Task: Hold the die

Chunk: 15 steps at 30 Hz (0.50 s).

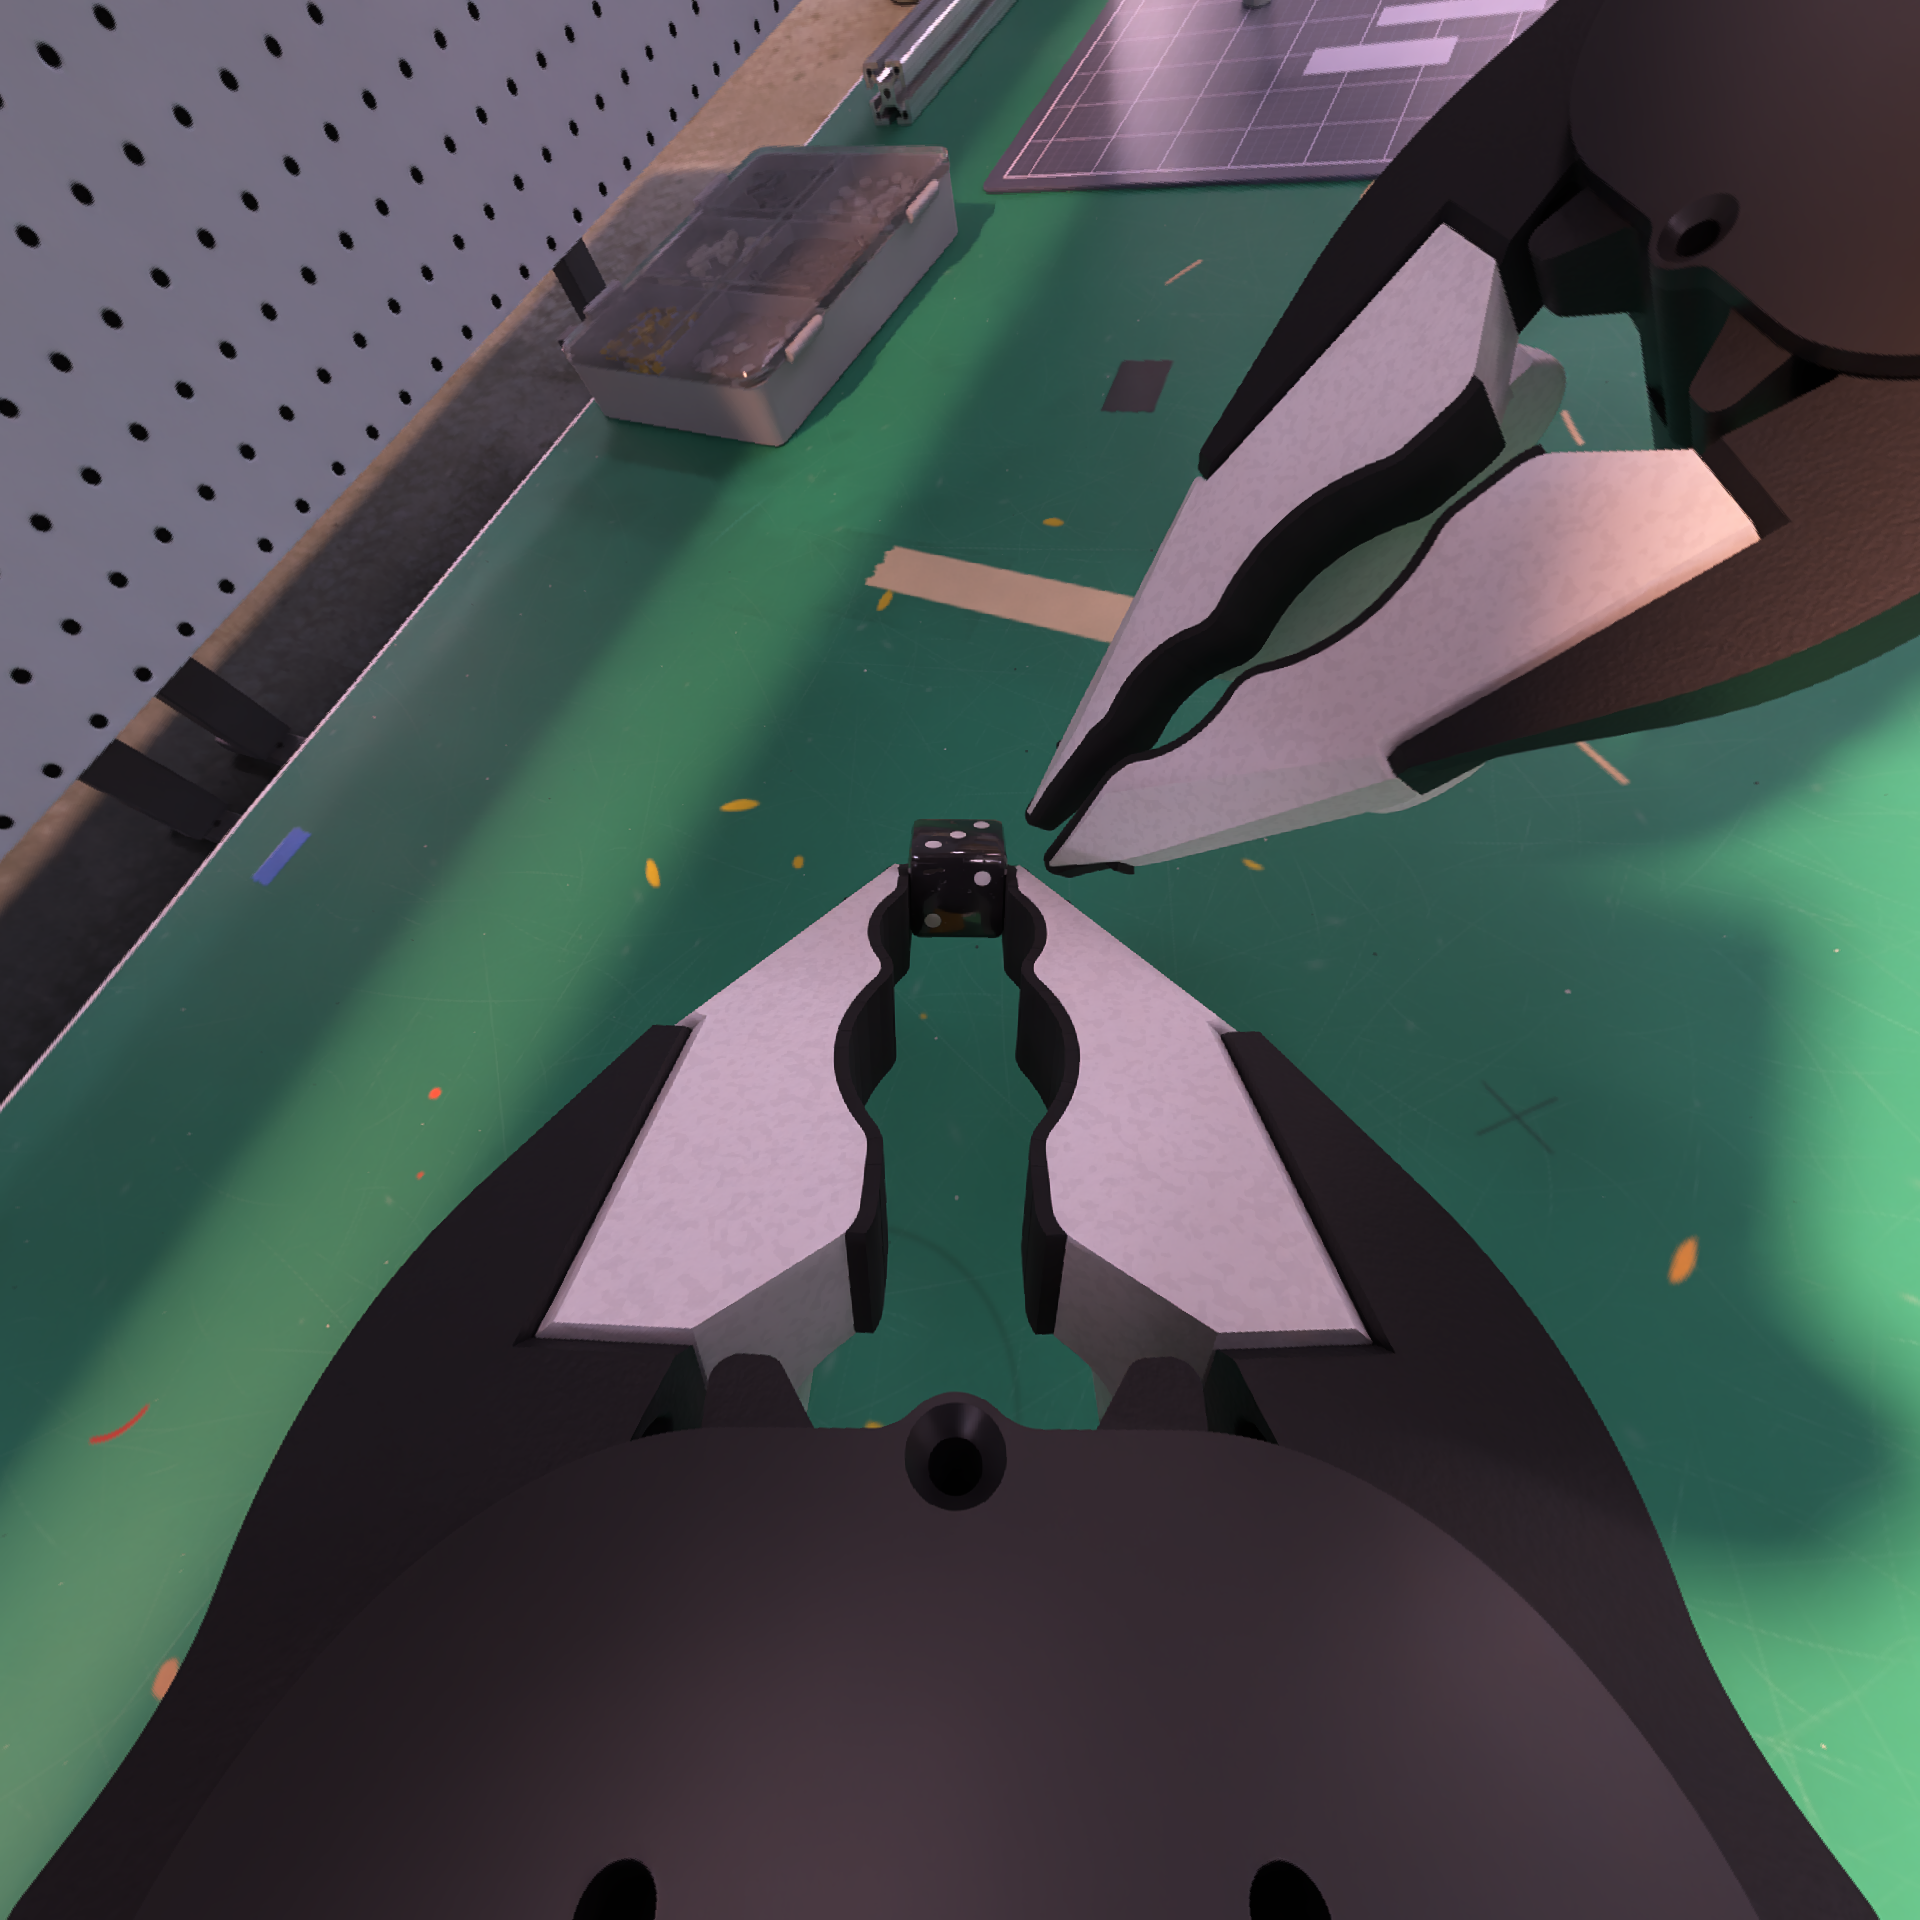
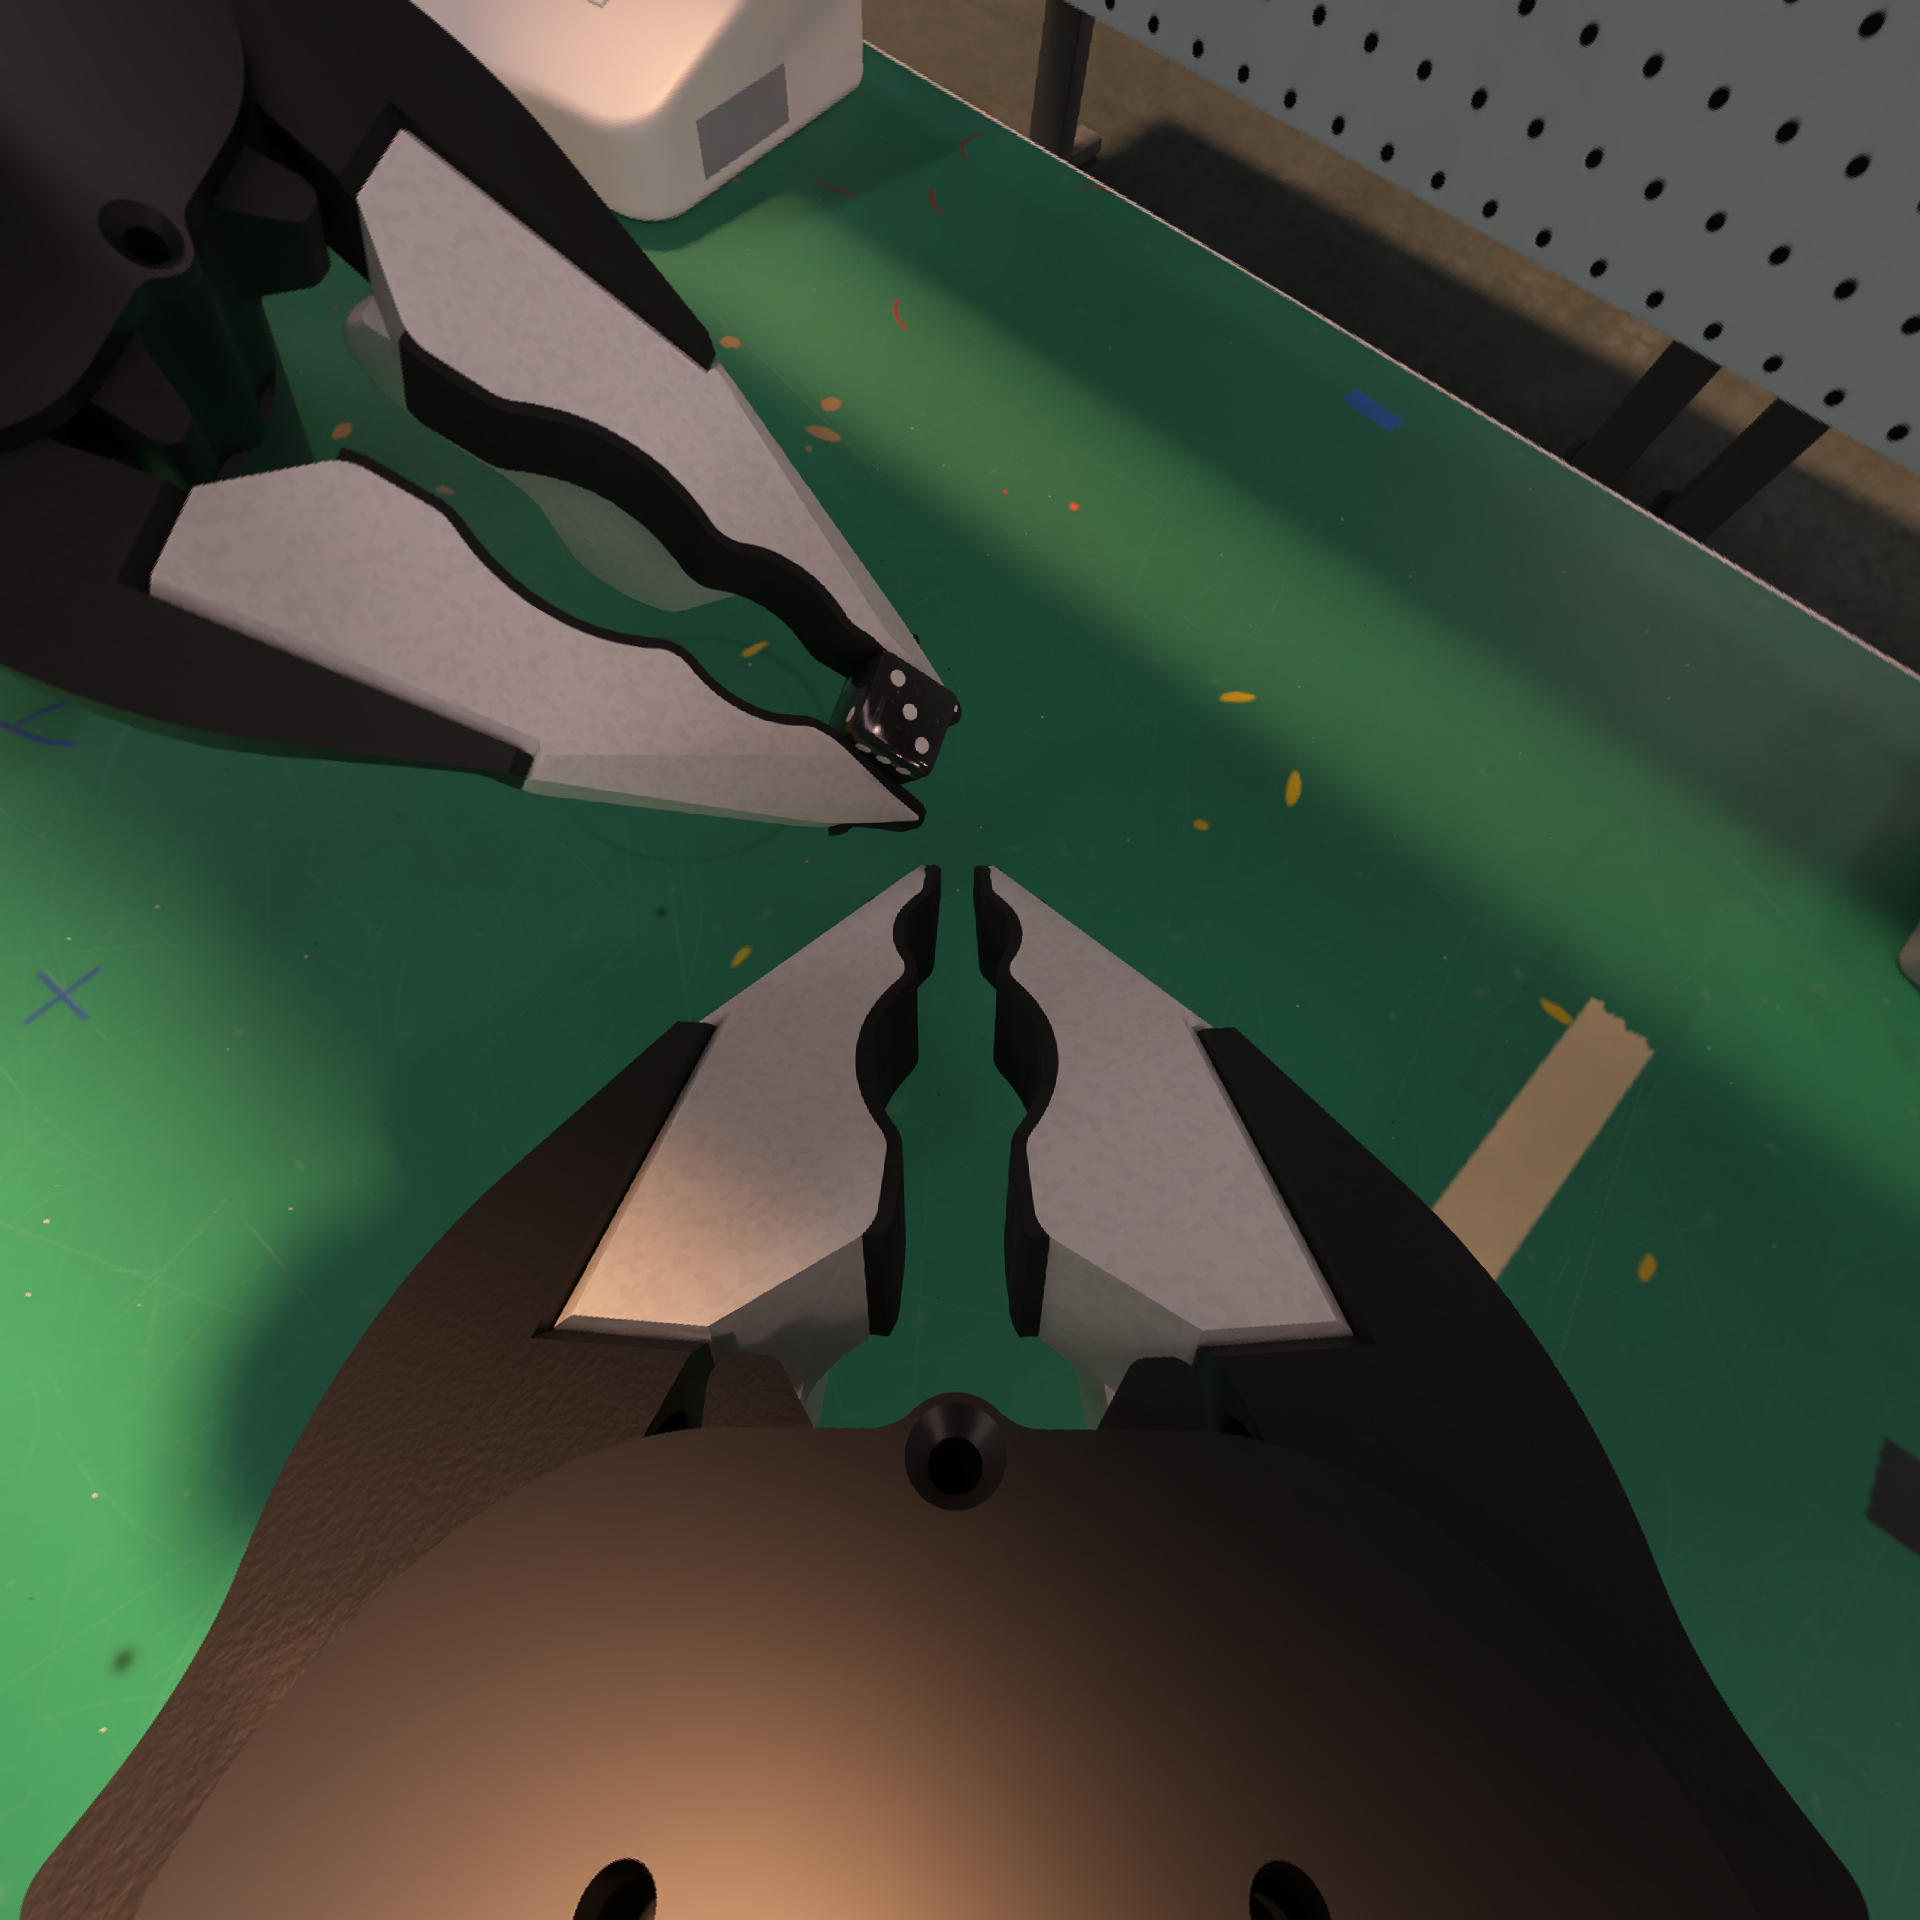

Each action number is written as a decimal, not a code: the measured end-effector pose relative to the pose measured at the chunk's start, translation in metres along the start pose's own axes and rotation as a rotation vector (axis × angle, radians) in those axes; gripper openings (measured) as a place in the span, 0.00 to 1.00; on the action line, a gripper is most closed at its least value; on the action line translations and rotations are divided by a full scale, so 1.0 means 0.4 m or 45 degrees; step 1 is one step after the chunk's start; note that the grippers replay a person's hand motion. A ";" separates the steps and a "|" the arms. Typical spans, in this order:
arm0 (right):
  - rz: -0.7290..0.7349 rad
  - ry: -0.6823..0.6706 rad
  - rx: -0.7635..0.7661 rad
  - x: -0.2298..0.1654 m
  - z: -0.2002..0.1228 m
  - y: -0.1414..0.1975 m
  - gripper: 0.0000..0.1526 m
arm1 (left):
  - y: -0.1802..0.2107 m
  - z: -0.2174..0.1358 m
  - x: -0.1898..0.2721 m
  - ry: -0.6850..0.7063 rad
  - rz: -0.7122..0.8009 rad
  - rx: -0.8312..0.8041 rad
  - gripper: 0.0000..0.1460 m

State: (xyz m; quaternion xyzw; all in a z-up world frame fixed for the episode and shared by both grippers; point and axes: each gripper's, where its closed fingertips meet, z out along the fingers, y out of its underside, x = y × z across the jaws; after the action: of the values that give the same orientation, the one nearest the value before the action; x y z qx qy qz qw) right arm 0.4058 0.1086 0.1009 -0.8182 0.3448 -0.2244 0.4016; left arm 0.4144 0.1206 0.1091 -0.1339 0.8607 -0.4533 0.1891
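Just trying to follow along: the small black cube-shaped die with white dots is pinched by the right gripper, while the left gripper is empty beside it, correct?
Swapped. The left wrist view shows the left gripper pinching the small black cube-shaped die with white dots at its fingertips; the right gripper is the empty one beside it, nearly closed.

Green mat [image 1: 623,644] — clear parts box [image 1: 764,296], tan tape strip [image 1: 997,592], pegboard [image 1: 208,312], grid mat [image 1: 1226,94].

The green worktop [image 1: 623,1039] carried a clear-lidded parts box [image 1: 764,296] at upper centre, beige tape [image 1: 997,592] mid-frame, and a grid mat [image 1: 1226,94] at top.
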 end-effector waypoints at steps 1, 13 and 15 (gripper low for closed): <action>0.016 -0.005 -0.003 -0.001 0.000 0.001 0.03 | 0.000 0.000 0.001 -0.004 0.010 -0.001 0.11; 1.265 -1.187 -0.236 -0.046 -0.046 0.018 0.03 | -0.013 0.002 0.039 -0.010 0.115 0.087 0.11; 1.489 -1.334 -0.265 -0.046 -0.054 0.016 0.03 | -0.015 0.005 0.043 -0.008 0.110 0.096 0.11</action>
State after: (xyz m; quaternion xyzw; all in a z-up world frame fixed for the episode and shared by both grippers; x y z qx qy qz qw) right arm 0.3772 0.1087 0.1065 -0.5368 0.5040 0.4709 0.4859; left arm 0.4002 0.1089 0.1098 -0.0906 0.8475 -0.4763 0.2161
